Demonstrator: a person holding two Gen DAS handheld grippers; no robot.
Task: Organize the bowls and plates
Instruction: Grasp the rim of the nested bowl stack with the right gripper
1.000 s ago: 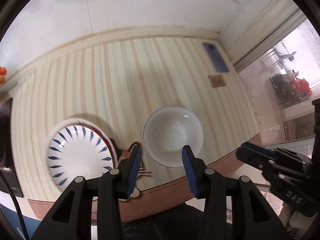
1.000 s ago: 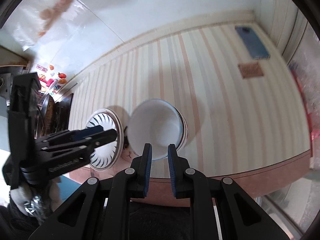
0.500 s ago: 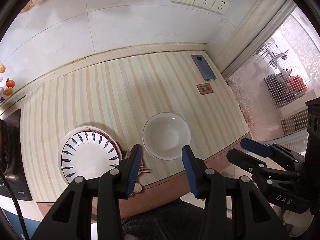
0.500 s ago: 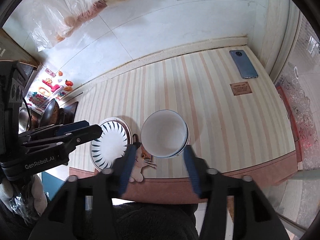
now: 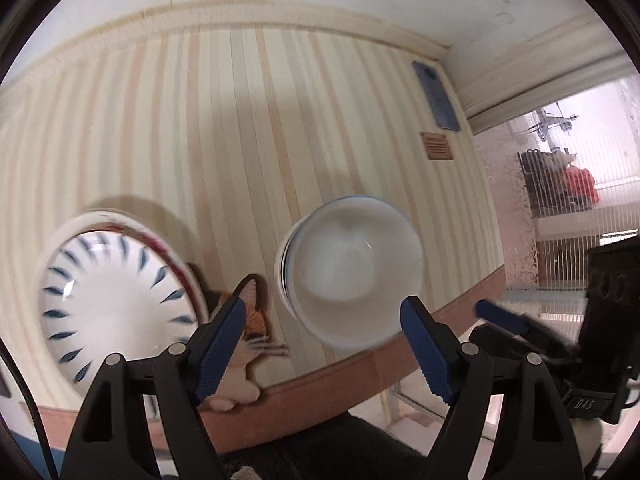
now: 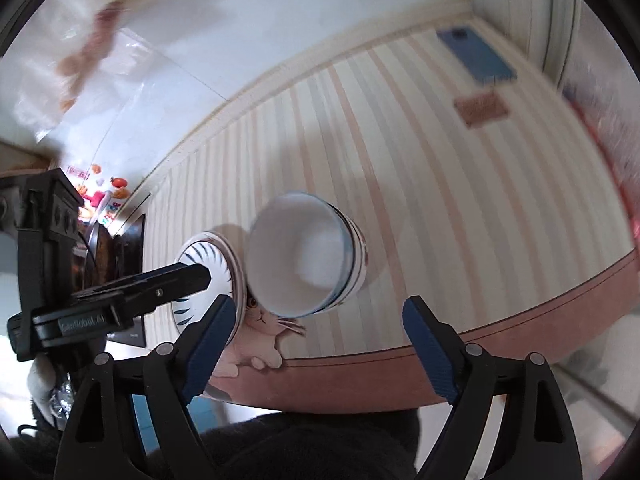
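On the striped counter point(image 5: 248, 128), close to its brown front edge point(image 5: 344, 372), a stack of white bowls point(image 5: 352, 268) sits mouth up, the top one nested in at least one more whose blue-lined rim shows at the left side. Round as they are, the bowls have no long axis; their openings face upward. Just to the left, apart from the bowls, lies a stack of plates point(image 5: 116, 300), the top one white with blue petal strokes, a red-patterned rim showing beneath it. Between plates and bowls, at the counter's front edge, lies a cat-shaped mat point(image 5: 248, 332), partly tucked under the plates. The left gripper point(image 5: 322, 344) hovers above the counter edge with its blue pads spread wide, holding nothing, the bowl stack showing between the tips. The right gripper point(image 6: 320, 344) hangs likewise, its jaws wide apart and empty, with the bowls point(image 6: 308, 256) just ahead and the plates point(image 6: 208, 276) to their left; the left gripper's black body point(image 6: 120, 300) reaches in over the plates there. Behind the bowls the counter stretches bare to the back wall, where a blue phone point(image 5: 435, 96) and a small brown card point(image 5: 437, 145) lie in the far right corner, well apart from the dishes. The right end of the counter drops off toward a glass door.
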